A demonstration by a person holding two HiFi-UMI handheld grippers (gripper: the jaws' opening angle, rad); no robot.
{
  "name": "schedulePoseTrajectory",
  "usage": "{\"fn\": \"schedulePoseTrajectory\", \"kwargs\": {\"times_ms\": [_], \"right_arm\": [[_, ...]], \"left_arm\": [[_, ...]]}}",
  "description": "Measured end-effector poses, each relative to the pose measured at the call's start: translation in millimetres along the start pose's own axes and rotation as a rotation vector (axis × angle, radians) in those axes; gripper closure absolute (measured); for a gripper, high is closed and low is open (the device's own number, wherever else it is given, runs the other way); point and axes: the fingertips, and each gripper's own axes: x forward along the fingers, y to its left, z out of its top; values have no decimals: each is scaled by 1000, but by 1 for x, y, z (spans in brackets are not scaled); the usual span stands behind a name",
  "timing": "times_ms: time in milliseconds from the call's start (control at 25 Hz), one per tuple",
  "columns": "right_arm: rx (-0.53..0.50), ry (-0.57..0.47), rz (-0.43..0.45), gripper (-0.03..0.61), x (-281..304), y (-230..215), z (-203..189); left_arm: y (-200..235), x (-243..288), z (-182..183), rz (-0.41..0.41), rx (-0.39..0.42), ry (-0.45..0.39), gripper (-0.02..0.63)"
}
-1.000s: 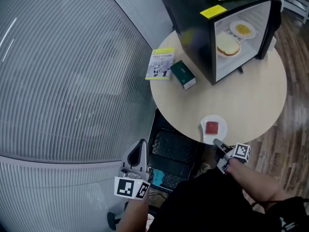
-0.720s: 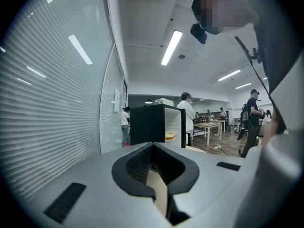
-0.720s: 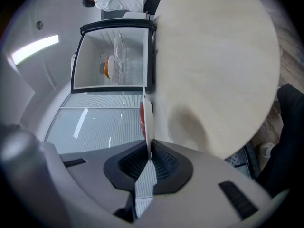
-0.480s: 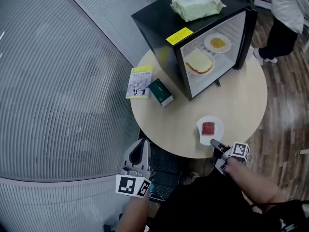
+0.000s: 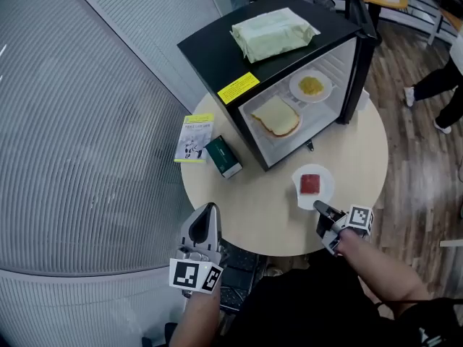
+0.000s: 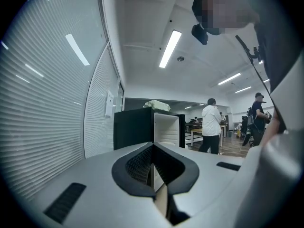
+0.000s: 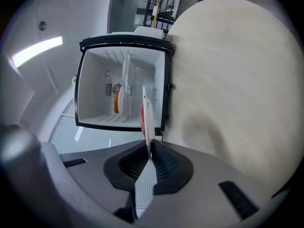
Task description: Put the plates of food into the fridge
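Head view: the right claw is pinching the near rim of the plate of red food over the tabletop, with the open fridge just beyond.

Left gripper view: the left claw is sitting shut, empty.

Right gripper view: the plate is pointing edge-on into the fridge opening.

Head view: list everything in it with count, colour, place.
table: 1, beige, centre
fridge: 1, black, open, on the table
bundle: 1, pale green, atop fridge
plate with bread: 1, white, inside the fridge
plate with yellow food: 1, white, inside the fridge
plate with red food: 1, white, in the right gripper
booklet: 1, white and yellow, left of fridge
box: 1, dark green, beside booklet
left gripper: 1, grey, shut, lower left
right gripper: 1, dark, shut on that plate's rim
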Motion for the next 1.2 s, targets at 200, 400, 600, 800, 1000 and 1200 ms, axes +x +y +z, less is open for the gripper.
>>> {"fn": "schedulePoseTrajectory", "kwargs": {"times_ms": [200, 400, 600, 800, 1000, 1200], "right_arm": [[-15, 24, 6, 557, 14, 9, 43], [-15, 74, 8, 557, 39, 10, 73], [6, 129, 1, 557, 72, 6, 95], [13, 184, 3, 557, 104, 2, 108], [22, 213, -27, 557, 134, -6, 122], [14, 233, -17, 557, 160, -5, 129]], "left_arm": [[-11, 28, 3, 19, 13, 8, 611], [-14, 49, 2, 65, 21, 27, 611], [-7, 68, -3, 143, 29, 44, 611], [-2, 71, -18, 204, 36, 90, 611], [5, 68, -38, 271, 14, 137, 611], [5, 67, -48, 293, 15, 165, 611]]}}
